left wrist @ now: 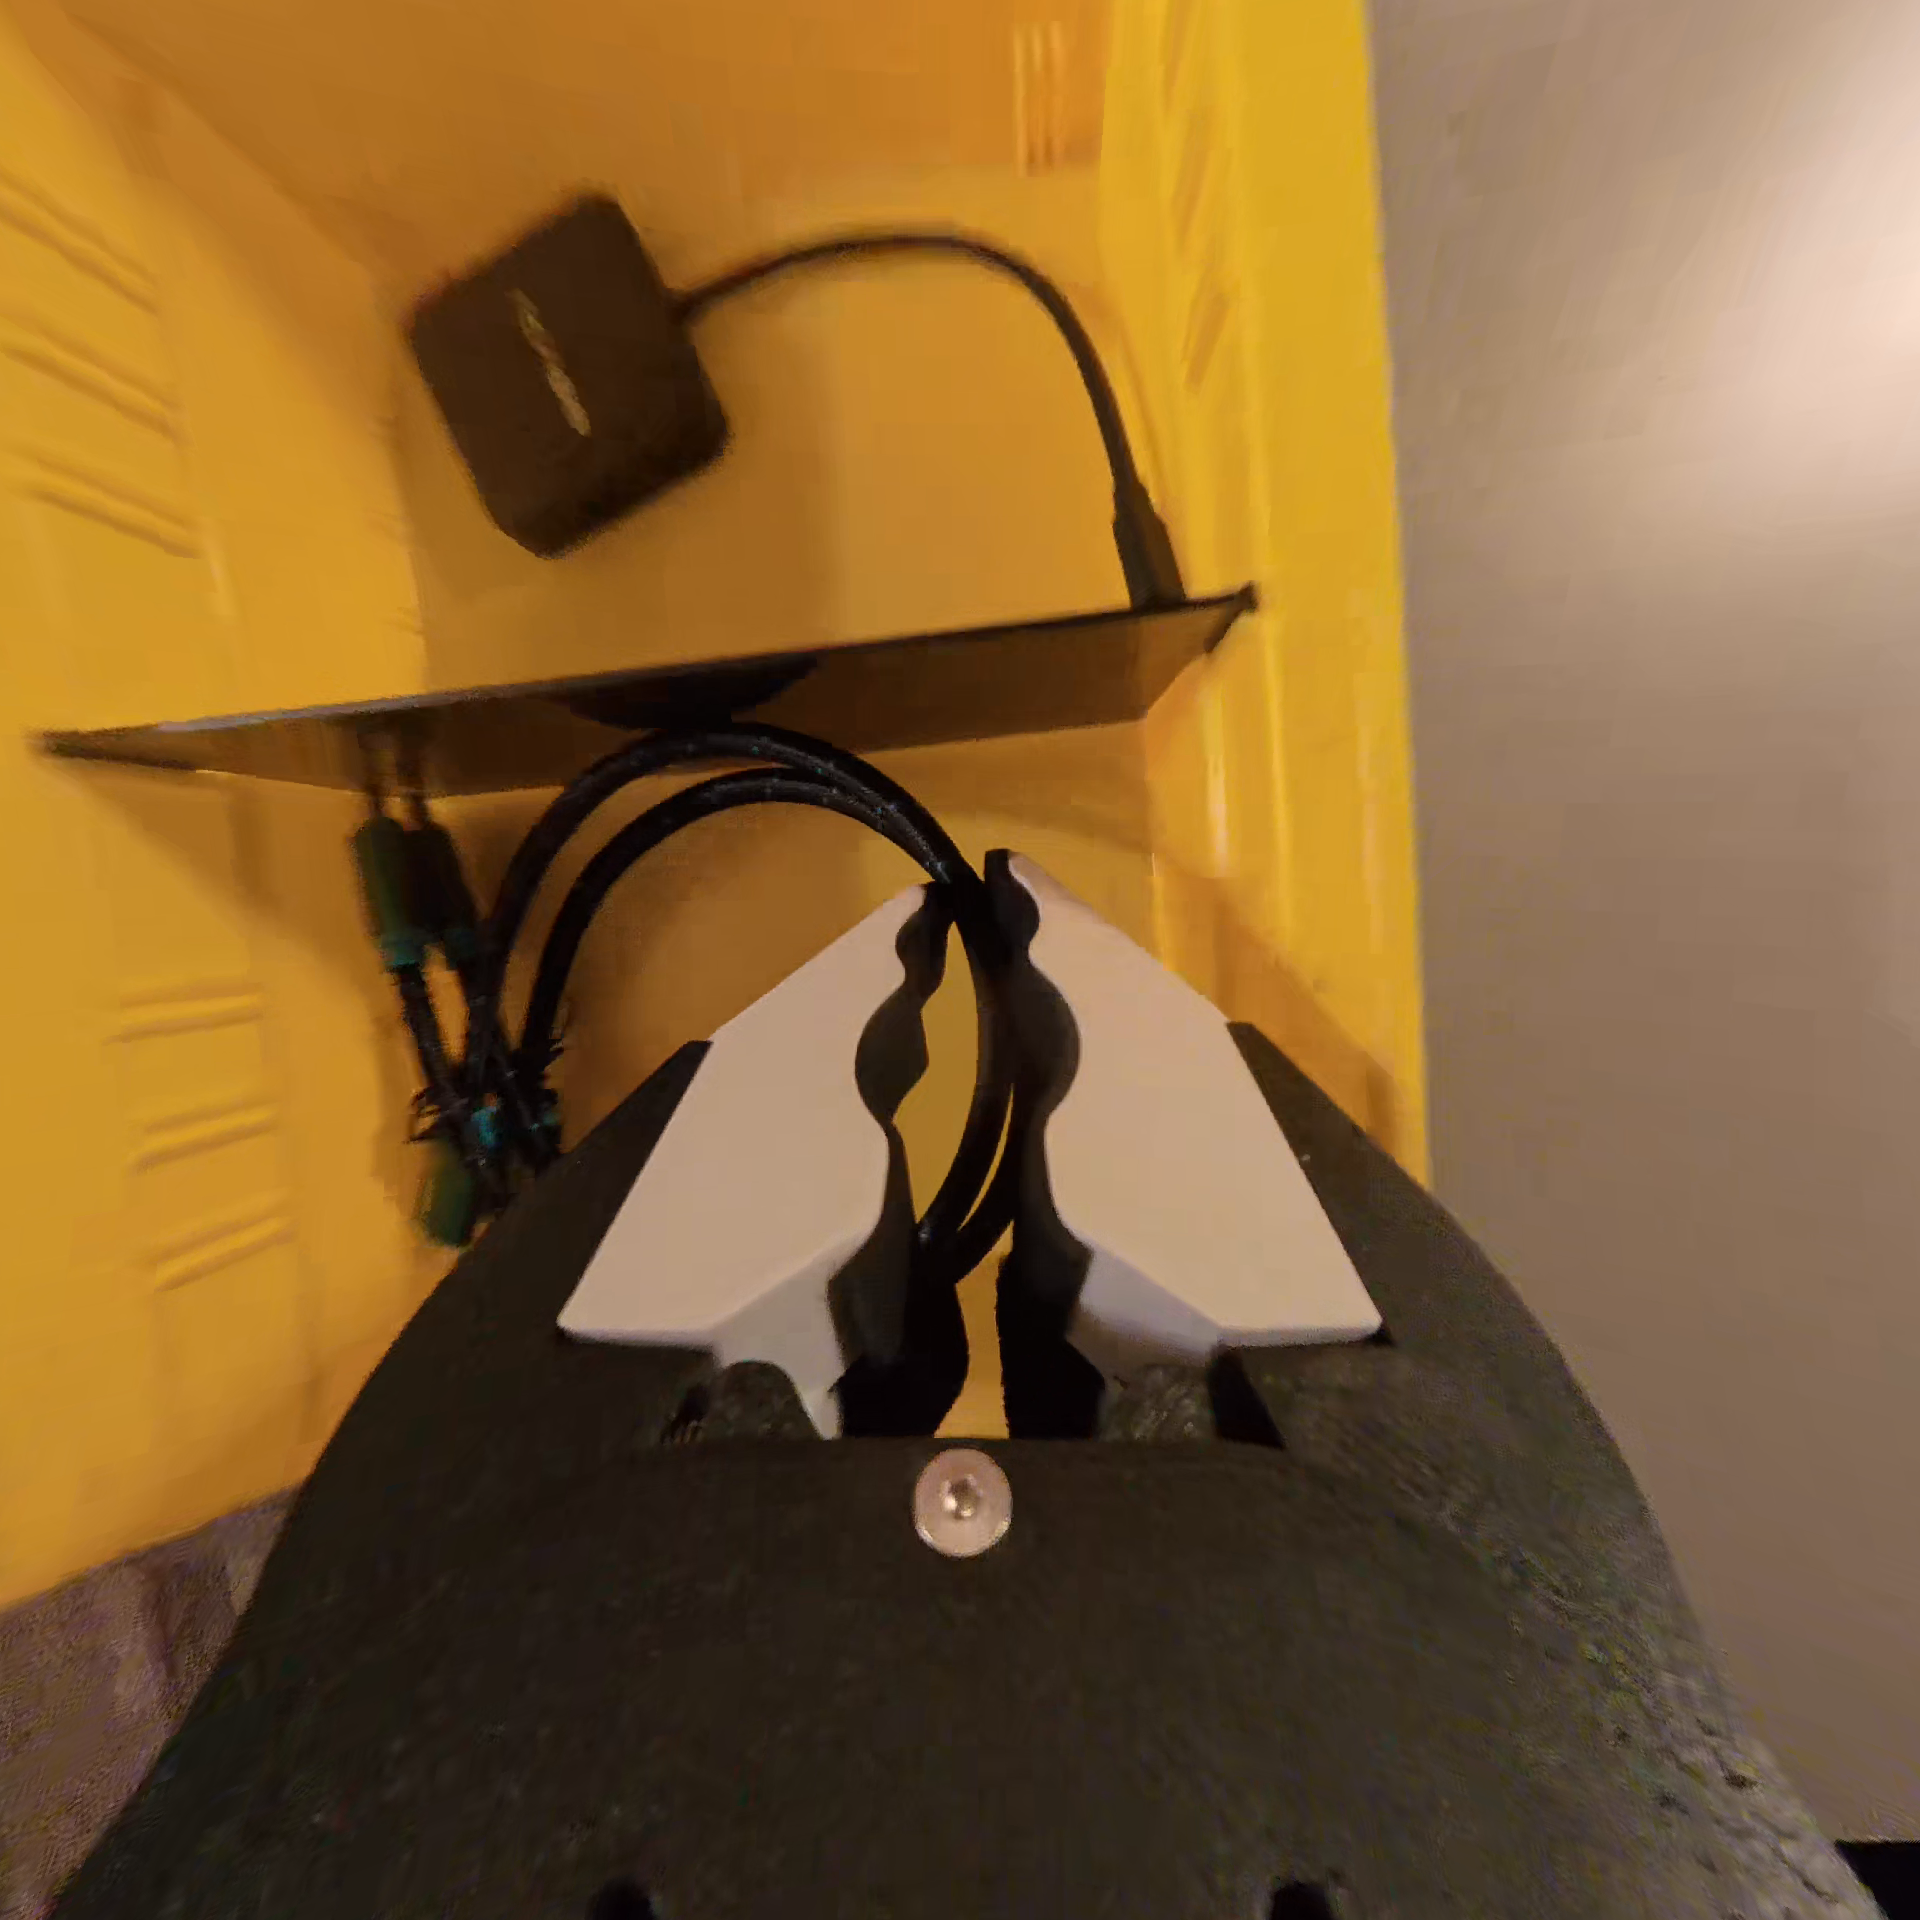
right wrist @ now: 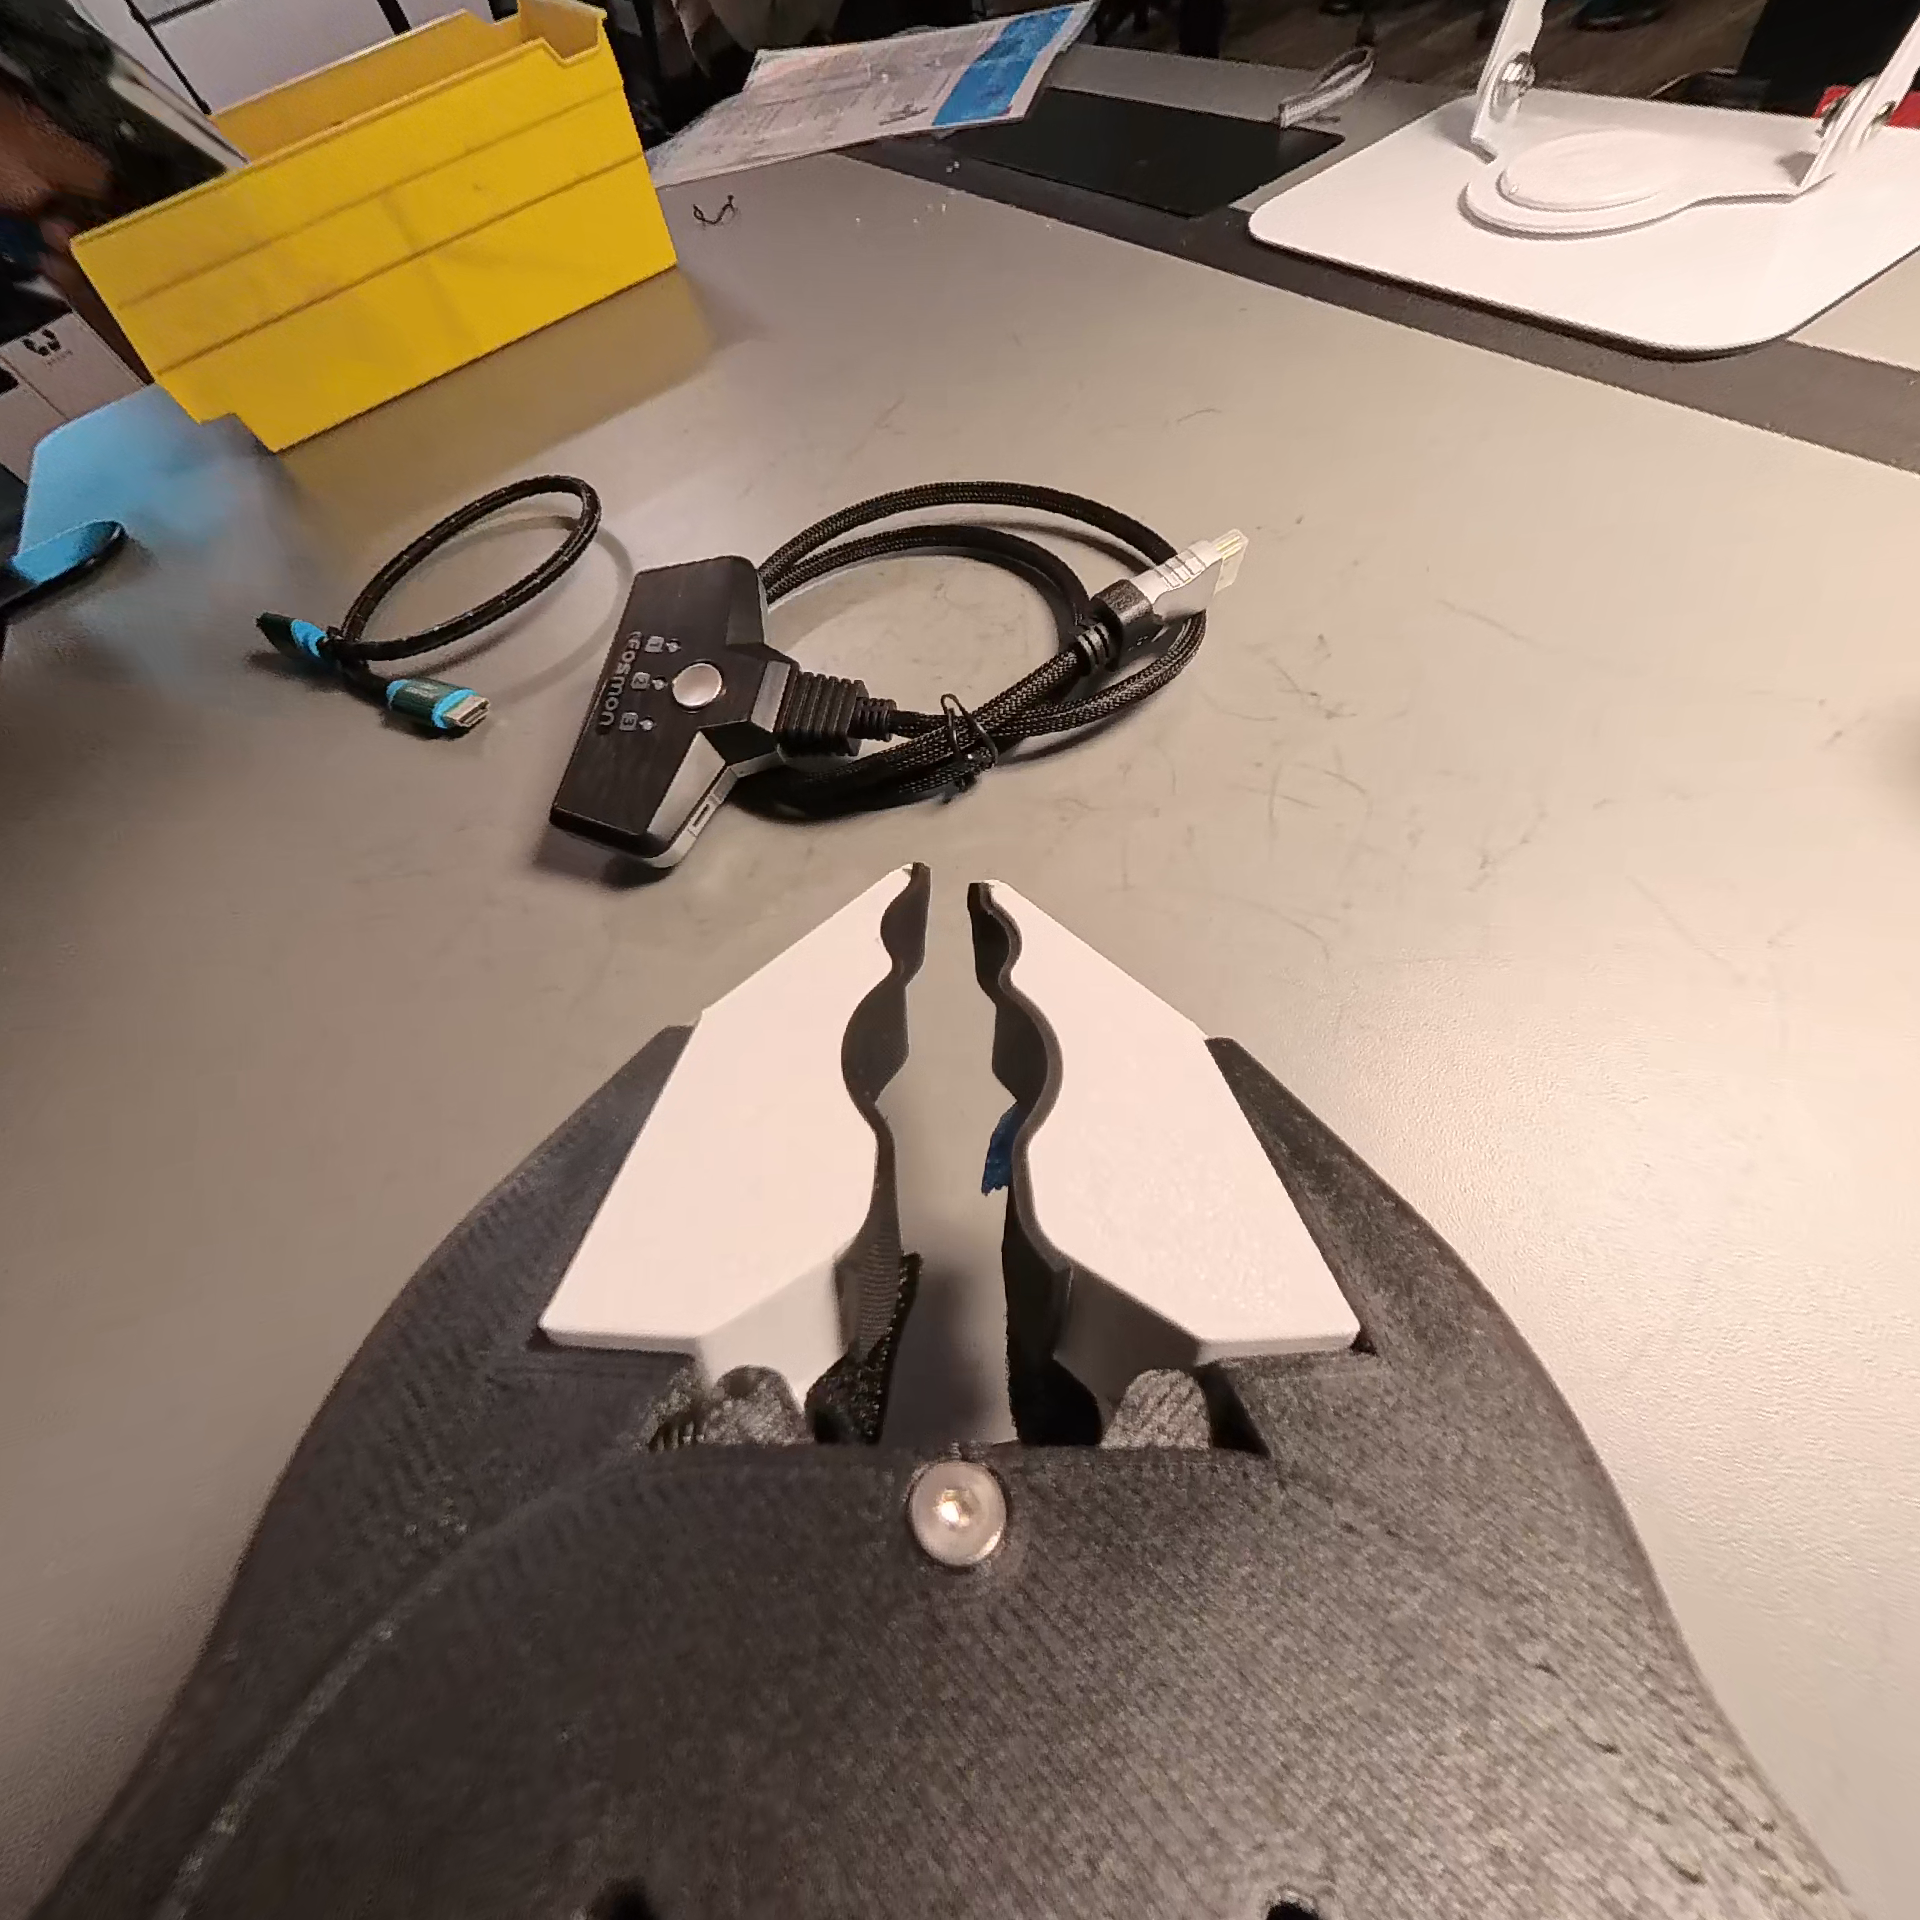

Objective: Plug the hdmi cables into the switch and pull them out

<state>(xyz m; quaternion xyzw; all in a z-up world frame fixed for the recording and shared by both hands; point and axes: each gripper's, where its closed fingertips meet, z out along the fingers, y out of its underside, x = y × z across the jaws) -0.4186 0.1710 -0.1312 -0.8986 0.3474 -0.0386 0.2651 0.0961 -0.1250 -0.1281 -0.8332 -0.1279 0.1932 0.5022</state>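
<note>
Left gripper (left wrist: 961,883): white fingers clamped on a looped black braided HDMI cable (left wrist: 727,774), held inside a yellow bin (left wrist: 208,623); the loop arcs toward 10 o'clock from the tips and its teal-ended plugs (left wrist: 416,914) hang at 8 o'clock.
Bin contents: a black divider (left wrist: 935,665) crosses the bin just beyond the loop; past it, at 11 o'clock, lies a small black square box (left wrist: 566,384) with its own thin lead curving to 1 o'clock.
Right gripper (right wrist: 945,883): fingers nearly together with a narrow gap — nothing between them, above the grey table (right wrist: 1351,935).
Switch (right wrist: 665,707): black, on the table at 11 o'clock from the right tips, near them; no plug in its side port that faces the camera.
Switch lead (right wrist: 987,582): thick braided cable coiled at 1 o'clock, silver plug (right wrist: 1184,571) free.
Second HDMI cable (right wrist: 468,582): coiled at 10 o'clock — blue-collared plugs lying loose, apart from the switch.
Yellow bin, right wrist view (right wrist: 395,239): at 10 o'clock, far side of the table.
</note>
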